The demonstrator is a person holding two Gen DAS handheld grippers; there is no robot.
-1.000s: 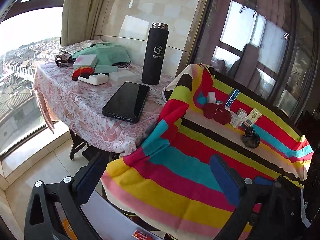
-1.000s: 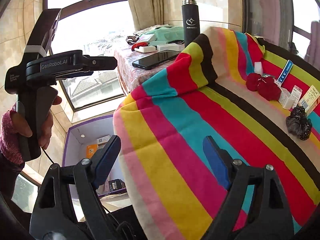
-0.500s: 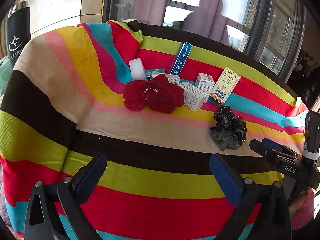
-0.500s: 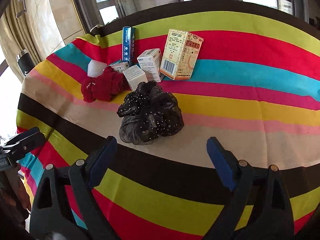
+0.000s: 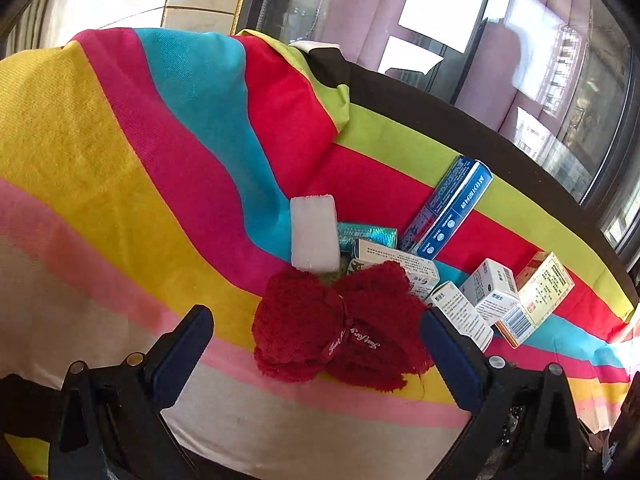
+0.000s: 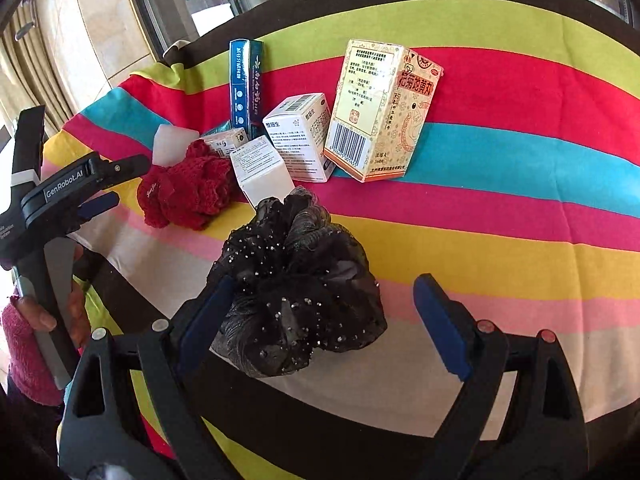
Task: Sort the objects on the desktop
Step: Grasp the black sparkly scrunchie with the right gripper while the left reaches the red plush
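Observation:
A red fluffy scrunchie (image 5: 340,332) lies on the striped cloth (image 5: 120,184), and my left gripper (image 5: 314,332) stands open just in front of it, one finger on each side. A black sequinned scrunchie (image 6: 296,280) sits between the fingers of my right gripper (image 6: 322,300), whose jaws are wide open; the left pad (image 6: 208,312) is close against it and the right pad is well apart. In the right wrist view the left gripper (image 6: 128,184) reaches in from the left toward the red scrunchie (image 6: 188,192), held by a hand in a pink sleeve (image 6: 24,352).
Behind the scrunchies stand a white block (image 5: 314,232), a long blue box (image 5: 452,208), several small white boxes (image 6: 300,136) and a yellow medicine box (image 6: 384,112). The dark table edge and a glass wall (image 5: 500,60) lie beyond them.
Both grippers swung from the side table across the striped cloth and closed in on the pile. The left now frames the red scrunchie, the right the black one.

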